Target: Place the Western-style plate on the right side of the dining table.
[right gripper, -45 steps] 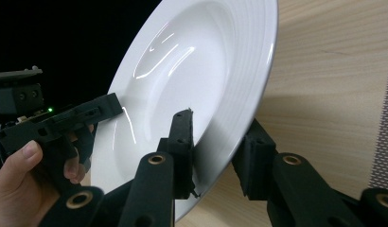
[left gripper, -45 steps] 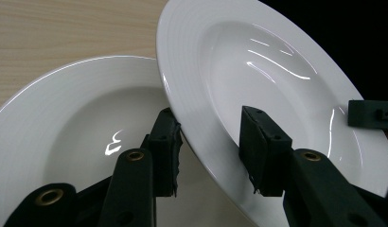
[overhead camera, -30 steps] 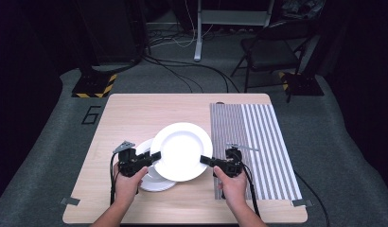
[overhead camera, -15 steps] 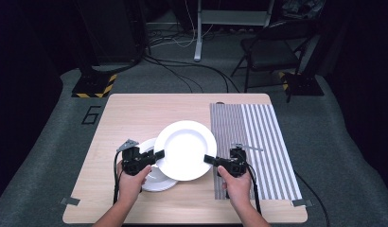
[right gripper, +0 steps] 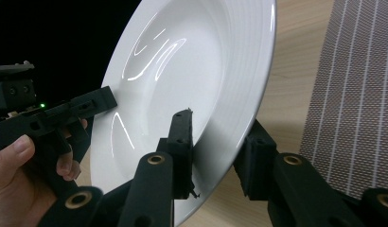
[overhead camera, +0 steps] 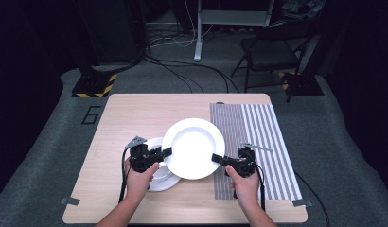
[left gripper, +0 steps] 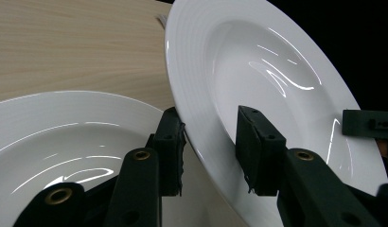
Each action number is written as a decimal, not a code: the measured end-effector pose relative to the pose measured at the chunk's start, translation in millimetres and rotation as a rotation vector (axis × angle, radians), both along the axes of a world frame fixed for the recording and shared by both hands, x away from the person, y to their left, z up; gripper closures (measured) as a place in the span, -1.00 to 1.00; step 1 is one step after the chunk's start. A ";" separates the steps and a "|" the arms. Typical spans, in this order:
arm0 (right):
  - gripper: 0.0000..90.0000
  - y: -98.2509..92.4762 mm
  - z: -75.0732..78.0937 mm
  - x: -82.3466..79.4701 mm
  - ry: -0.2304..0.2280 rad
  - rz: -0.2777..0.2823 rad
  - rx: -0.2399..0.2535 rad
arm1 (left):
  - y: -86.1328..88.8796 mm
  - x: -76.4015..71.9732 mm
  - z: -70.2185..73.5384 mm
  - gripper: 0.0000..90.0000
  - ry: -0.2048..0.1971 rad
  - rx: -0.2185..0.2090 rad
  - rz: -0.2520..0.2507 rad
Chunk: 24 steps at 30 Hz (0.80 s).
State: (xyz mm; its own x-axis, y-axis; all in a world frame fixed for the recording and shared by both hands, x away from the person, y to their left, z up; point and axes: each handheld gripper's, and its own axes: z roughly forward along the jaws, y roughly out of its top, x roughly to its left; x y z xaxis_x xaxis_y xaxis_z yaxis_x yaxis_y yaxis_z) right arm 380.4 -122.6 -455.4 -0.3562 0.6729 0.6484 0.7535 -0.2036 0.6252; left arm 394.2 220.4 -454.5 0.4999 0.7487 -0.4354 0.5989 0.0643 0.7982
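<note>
Glazed white ceramic, stiff and glossy: the deep plate [overhead camera: 193, 148] hangs in the air between the two tools, raised off the second plate [overhead camera: 156, 171] that lies on the worktop [overhead camera: 135, 113] under the left hand-held gripper [overhead camera: 160, 153]. That gripper clamps the rim at its own front, one pad [left gripper: 171, 151] under the rim and one on the inner slope. The right hand-held gripper [overhead camera: 219, 159] is clamped on the opposite rim in the same way, with the striped mat [overhead camera: 263, 132] just to its outer side. My judgement: the plate is fairly heavy, rigid and breakable, and the glaze is slick, so a pinch on the thin rim can slide. The flat ribbed band of the rim is the best place to hold, at two opposite points as now, keeping both sides level so the plate does not pivot or knock the plate below
</note>
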 end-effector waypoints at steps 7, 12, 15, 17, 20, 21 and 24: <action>0.55 -15.5 0.3 -2.5 0.004 -0.028 -0.005 | -16.4 6.2 0.1 0.41 -0.006 0.005 -0.026; 0.54 -28.2 -0.2 -5.8 0.003 -0.050 -0.008 | -28.2 9.9 -0.3 0.41 -0.005 0.000 -0.035; 0.54 -31.8 0.2 -7.1 0.003 -0.058 -0.008 | -34.1 12.1 -0.7 0.41 -0.004 0.000 -0.046; 0.54 -35.3 0.3 -8.3 0.003 -0.066 -0.009 | -38.0 13.5 -0.8 0.41 -0.005 -0.001 -0.052; 0.54 -40.7 0.2 -10.2 0.004 -0.075 -0.006 | -43.9 15.0 -0.7 0.41 -0.004 -0.001 -0.058; 0.54 -42.4 0.0 -10.8 0.004 -0.079 -0.008 | -45.7 15.6 -0.7 0.41 -0.003 -0.002 -0.062; 0.54 -47.4 -0.1 -12.8 0.002 -0.090 -0.011 | -51.4 17.5 -1.3 0.41 -0.003 -0.005 -0.072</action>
